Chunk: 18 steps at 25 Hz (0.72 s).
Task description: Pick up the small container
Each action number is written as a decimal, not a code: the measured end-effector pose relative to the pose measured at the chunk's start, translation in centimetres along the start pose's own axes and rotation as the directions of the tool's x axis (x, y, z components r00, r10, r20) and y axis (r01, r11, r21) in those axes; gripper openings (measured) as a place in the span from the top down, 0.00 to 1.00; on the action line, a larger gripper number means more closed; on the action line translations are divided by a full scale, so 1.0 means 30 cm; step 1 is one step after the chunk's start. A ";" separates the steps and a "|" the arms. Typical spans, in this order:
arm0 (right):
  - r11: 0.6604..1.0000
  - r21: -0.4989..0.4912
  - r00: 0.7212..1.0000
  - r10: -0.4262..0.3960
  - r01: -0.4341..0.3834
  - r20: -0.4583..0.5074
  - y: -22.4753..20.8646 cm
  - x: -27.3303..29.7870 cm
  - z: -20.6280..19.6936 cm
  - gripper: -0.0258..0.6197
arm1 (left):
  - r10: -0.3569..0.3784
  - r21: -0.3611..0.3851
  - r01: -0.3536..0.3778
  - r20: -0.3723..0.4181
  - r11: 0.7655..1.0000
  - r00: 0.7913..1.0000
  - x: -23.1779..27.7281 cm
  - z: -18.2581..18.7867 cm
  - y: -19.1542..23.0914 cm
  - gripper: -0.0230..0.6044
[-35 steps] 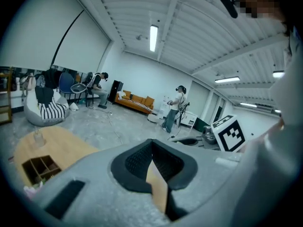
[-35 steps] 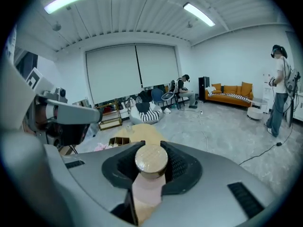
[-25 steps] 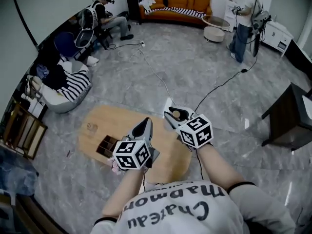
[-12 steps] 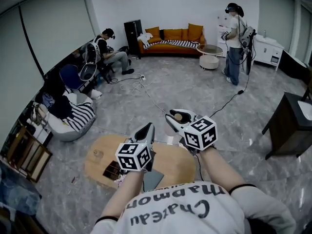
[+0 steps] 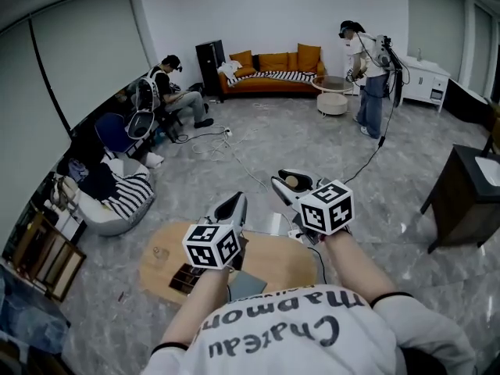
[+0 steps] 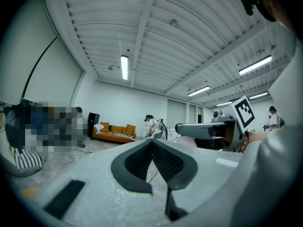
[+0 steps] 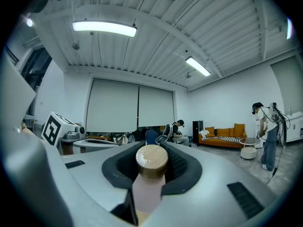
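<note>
A person holds a pair of tongs in each hand above a low oval wooden counter (image 5: 285, 266). The right tongs (image 5: 291, 182) pinch the small container (image 5: 292, 181), a slim pale pink tube with a round wooden cap (image 7: 151, 159). Its long axis runs roughly along the tongs. The cap end sits between the dark ribbed pads and points up and away from the person, while the pink body trails back toward the handle. The container is lifted well clear of the counter and, in the head view, shows just past the counter's far edge.

The left tongs (image 5: 233, 206) are pressed together with nothing between them, raised over the middle of the counter.

On the left part of the counter lie a dark tray (image 5: 186, 278) with compartments and a small clear glass (image 5: 160, 252).

The counter stands on a grey marbled floor (image 5: 258, 143) in a large white room with a ribbed ceiling and strip lights. Far beyond the counter an orange sofa (image 5: 273, 61) lines the back wall, with a standing person (image 5: 367, 73) near it. Left of the counter sits a beanbag (image 5: 117, 201) with striped cloth, and beyond that a seated person (image 5: 173, 88). Right of the counter is a dark cabinet (image 5: 465, 198).
</note>
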State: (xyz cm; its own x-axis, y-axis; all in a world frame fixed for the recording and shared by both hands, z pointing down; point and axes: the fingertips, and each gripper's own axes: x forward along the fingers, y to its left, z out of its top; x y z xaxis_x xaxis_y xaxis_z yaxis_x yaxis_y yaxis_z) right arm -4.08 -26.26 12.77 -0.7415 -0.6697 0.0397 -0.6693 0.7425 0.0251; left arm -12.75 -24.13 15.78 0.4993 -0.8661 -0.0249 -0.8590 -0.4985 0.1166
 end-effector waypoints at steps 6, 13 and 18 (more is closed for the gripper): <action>0.999 0.017 0.999 -0.034 0.034 -0.018 -0.022 -0.036 -0.036 0.81 | -0.025 -0.024 0.025 -0.012 0.999 1.000 0.008 -0.018 -0.021 0.94; 0.997 0.035 0.997 -0.065 0.066 -0.041 -0.025 -0.061 -0.084 0.81 | -0.041 -0.031 0.040 -0.030 0.999 0.999 -0.004 -0.063 -0.038 0.94; 0.997 0.043 0.996 -0.067 0.069 -0.051 -0.019 -0.066 -0.104 0.81 | -0.039 -0.045 0.037 -0.040 0.998 0.998 -0.012 -0.086 -0.034 0.94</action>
State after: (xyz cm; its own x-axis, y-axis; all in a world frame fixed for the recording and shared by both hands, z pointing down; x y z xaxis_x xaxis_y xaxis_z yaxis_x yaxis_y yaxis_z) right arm -2.08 -25.33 15.80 -0.6918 -0.7166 0.0888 -0.7204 0.6934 -0.0154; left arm -11.78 -23.21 18.22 0.5365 -0.8438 0.0108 -0.8339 -0.5282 0.1599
